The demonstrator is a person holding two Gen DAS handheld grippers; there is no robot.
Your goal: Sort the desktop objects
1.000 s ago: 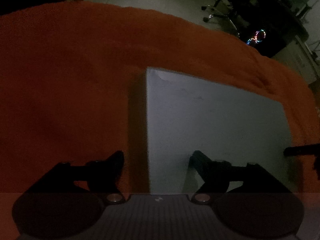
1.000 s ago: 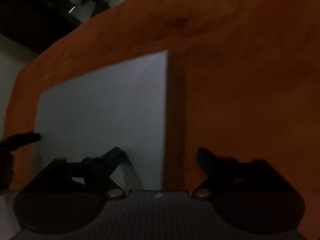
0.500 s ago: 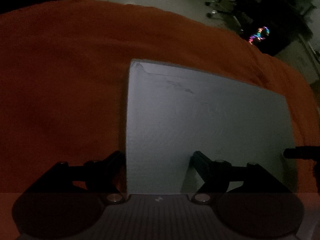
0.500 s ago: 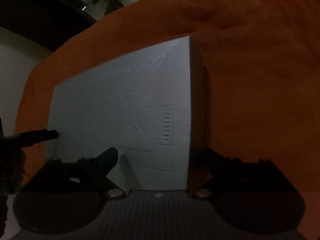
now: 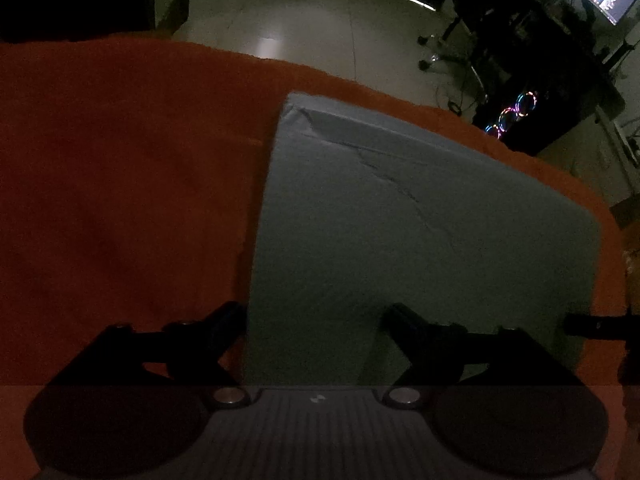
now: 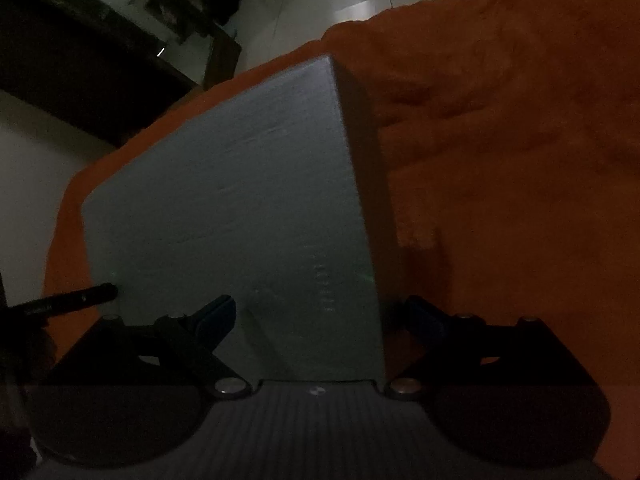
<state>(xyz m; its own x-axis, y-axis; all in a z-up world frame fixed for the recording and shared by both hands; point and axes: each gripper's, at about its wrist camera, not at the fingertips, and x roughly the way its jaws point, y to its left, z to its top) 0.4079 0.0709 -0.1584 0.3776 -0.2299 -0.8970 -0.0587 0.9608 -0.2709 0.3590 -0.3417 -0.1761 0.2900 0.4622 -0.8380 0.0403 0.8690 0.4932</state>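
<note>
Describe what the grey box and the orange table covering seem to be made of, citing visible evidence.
Grey box: probably matte cardboard or paperboard; a crushed corner and creases across its top. Orange covering: seemingly soft, fuzzy fabric, with rumpled folds in the right wrist view. Dim light leaves both uncertain.

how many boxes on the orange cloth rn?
1. A grey box, lying across the orange cloth, its ends between both grippers' jaws. Dim; others may sit out of view.

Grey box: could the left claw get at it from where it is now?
Probably yes. The grey box already has its left edge between the fingers of the left claw, whose jaws are opening, and nothing on the orange cloth blocks the way.
</note>
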